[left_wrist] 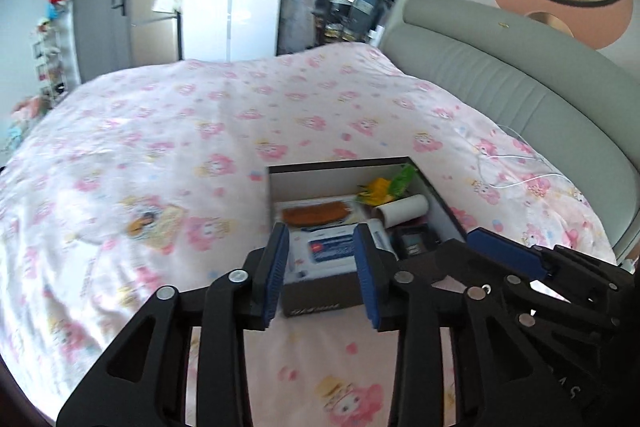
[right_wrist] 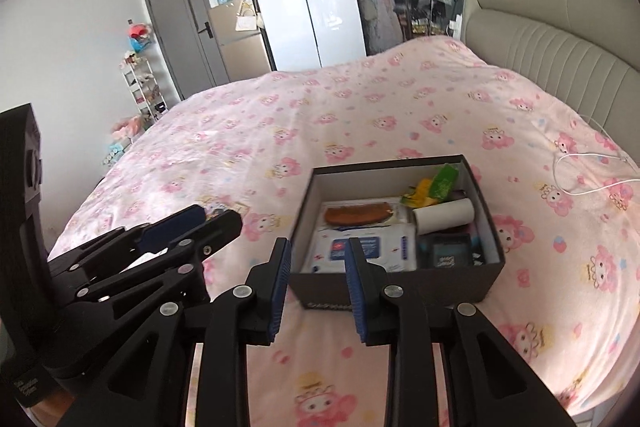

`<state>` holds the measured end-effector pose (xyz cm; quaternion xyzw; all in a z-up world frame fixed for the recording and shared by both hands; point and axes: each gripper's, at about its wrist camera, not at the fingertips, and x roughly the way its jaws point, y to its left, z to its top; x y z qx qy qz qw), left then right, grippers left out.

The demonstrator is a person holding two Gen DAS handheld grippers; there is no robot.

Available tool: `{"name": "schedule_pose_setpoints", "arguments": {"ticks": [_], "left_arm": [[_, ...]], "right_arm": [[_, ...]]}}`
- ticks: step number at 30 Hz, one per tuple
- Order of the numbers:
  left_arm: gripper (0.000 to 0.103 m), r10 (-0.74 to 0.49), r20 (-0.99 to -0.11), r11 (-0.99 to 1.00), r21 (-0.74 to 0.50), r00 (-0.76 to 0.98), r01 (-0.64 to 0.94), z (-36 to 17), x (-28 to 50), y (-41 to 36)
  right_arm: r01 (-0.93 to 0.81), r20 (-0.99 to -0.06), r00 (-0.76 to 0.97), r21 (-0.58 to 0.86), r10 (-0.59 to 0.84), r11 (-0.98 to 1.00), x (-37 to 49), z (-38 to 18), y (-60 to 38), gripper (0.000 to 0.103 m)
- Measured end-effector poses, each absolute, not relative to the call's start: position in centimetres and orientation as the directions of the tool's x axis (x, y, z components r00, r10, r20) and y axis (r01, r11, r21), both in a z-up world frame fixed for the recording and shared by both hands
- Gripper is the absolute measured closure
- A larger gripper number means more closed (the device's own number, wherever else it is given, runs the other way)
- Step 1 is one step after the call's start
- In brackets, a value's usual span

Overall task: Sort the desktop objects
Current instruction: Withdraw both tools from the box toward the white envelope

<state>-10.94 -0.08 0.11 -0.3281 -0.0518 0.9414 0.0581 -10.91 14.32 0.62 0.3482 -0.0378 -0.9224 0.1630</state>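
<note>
A dark open box (right_wrist: 400, 285) sits on the pink bedspread, also in the left wrist view (left_wrist: 320, 293). It holds a white wipes pack (right_wrist: 378, 247), a brown comb (right_wrist: 356, 215), a white paper roll (right_wrist: 444, 215), yellow and green items (right_wrist: 434, 185) and a dark small box (right_wrist: 446, 253). My left gripper (left_wrist: 322, 269) is open and empty just before the box's near wall. My right gripper (right_wrist: 318, 277) is open and empty at the box's near left corner. A small picture card (left_wrist: 154, 225) lies on the bedspread left of the box.
The bed (left_wrist: 160, 147) spreads wide to the left and behind the box. A grey padded headboard (left_wrist: 520, 83) runs along the right. A white cable (right_wrist: 580, 167) lies on the bedspread right of the box. Wardrobes and a door stand beyond the bed.
</note>
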Motion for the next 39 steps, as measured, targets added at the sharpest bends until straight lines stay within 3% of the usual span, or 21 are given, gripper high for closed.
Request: {"name": "schedule_pose_setpoints", "arguments": {"ticks": [18,39], "left_arm": [[0.069,-0.018,-0.642,-0.994,-0.068,-0.767,0.08,-2.2,-1.2,-5.8],[0.068,-0.072,-0.67,-0.982,-0.081,-0.739,0.169,-4.0,0.3,-10.4]], "right_arm": [[0.346,-0.627,-0.693,0.145,-0.357,-0.927,-3.2,-2.0,7.5,0.078],[0.437,-0.654,-0.637,0.129,-0.408,-0.89,-2.5,-3.5,2.9,0.078]]}}
